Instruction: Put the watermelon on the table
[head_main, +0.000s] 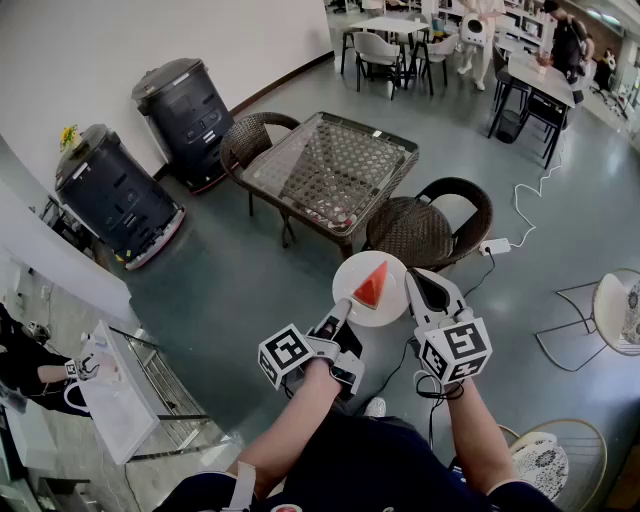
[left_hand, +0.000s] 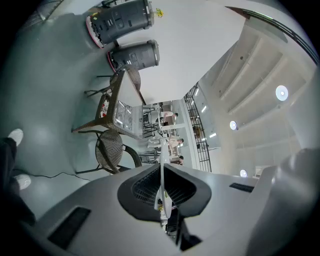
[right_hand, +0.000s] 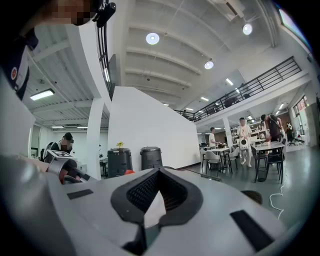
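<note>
the left gripper (head_main: 342, 308) and right gripper (head_main: 413, 288) pinch the white plate (head_main: 352, 268) at 8 and 3 o'clock. only the head view shows the watermelon (head_main: 372, 285) lying on it, with the table (head_main: 320, 165) apart at 11 o'clock; the gripper views show just the plate's edge.

A square glass-topped wicker table (head_main: 335, 165) stands on the grey floor (head_main: 230, 290). Small reddish items (head_main: 340, 216), too small to identify, lie by its near edge. On the floor, one wicker chair (head_main: 250, 140) stands left of it and another chair (head_main: 425, 228) near-right. Two dark bins (head_main: 190, 110) stand far left, and a white power strip (head_main: 495, 246) lies to the right.
</note>
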